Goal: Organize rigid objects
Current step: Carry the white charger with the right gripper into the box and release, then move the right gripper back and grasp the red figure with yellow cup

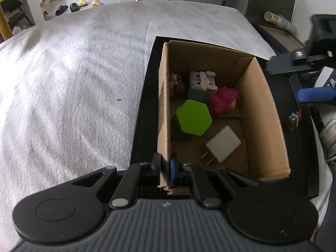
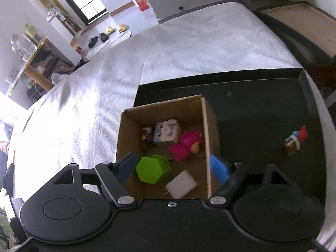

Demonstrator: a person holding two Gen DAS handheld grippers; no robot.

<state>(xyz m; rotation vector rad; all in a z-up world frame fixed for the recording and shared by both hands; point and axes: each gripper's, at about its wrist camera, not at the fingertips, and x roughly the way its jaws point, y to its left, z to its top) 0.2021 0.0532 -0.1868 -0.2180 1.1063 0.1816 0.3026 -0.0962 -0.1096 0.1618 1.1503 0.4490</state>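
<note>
On black tray [image 1: 145, 96]: left gripper [image 1: 166, 166] clamps cardboard box [image 1: 264, 113] wall; right gripper [image 2: 172, 166] spread, empty, above green hexagon block [image 2: 152, 169].

Clamping and hovering at the cardboard box [image 1: 262, 113]

Left gripper [image 1: 166, 168] pinching its near wall; right gripper [image 2: 172, 168] angling down above it, jaws wide apart.

A home bedroom: white bed [image 1: 84, 73], slippers [image 1: 82, 2] on floor.
</note>
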